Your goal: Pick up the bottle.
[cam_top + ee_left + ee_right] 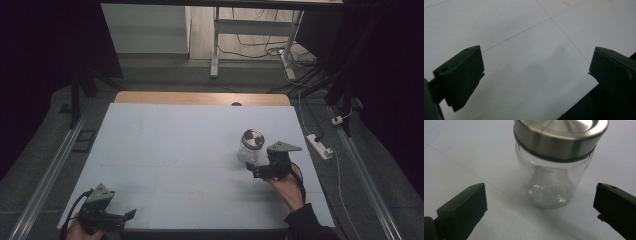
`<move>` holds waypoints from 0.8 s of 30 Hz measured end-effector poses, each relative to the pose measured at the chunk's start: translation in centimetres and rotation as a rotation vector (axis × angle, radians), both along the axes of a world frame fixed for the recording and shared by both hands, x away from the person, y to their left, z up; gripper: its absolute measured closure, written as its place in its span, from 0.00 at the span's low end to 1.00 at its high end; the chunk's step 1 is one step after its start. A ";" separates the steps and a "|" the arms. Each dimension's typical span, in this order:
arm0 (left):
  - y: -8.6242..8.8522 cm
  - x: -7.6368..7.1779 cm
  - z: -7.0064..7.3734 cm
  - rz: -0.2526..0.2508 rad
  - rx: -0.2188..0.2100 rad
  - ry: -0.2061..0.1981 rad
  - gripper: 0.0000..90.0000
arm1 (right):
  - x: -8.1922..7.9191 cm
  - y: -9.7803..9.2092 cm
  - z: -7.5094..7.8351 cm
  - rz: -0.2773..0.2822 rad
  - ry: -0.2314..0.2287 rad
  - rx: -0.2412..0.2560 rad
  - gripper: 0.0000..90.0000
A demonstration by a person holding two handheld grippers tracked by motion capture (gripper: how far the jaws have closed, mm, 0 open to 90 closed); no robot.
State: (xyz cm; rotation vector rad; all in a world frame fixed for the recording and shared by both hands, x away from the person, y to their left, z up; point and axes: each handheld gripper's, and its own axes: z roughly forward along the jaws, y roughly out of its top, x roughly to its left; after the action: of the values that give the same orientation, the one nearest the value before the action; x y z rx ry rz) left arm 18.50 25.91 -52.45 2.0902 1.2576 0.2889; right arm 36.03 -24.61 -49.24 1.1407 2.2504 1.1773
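A clear glass jar [249,148] with a brushed metal lid [252,138] stands upright on the white table top [180,150], right of centre. In the right gripper view the jar [554,185] rises just ahead of the two jaws, its lid [561,135] at the top. My right gripper [257,171] is open, just in front of the jar and not touching it [540,202]. My left gripper [127,216] is open near the table's front left corner, with bare white surface between its jaws [536,72].
A wooden strip [200,98] runs along the table's far edge. A white power strip [319,145] and cables lie on the floor to the right. Metal rails [45,175] flank the table. The table's front edge [584,105] lies close under the left gripper.
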 end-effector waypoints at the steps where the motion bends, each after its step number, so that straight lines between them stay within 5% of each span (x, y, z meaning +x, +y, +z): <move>1: 0.0 0.0 0.0 0.000 0.000 0.000 0.01 | 0.2 0.1 0.0 0.003 0.000 0.003 0.00; 24: -0.3 0.0 0.0 -0.010 0.020 0.003 0.01 | 4.1 1.7 -1.1 -0.016 0.026 0.002 0.00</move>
State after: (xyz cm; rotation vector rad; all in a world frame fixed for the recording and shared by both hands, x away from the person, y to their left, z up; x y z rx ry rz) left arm 18.52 25.62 -52.48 2.1137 1.2512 0.2947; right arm 40.14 -22.94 -50.36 1.1787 2.2556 1.1650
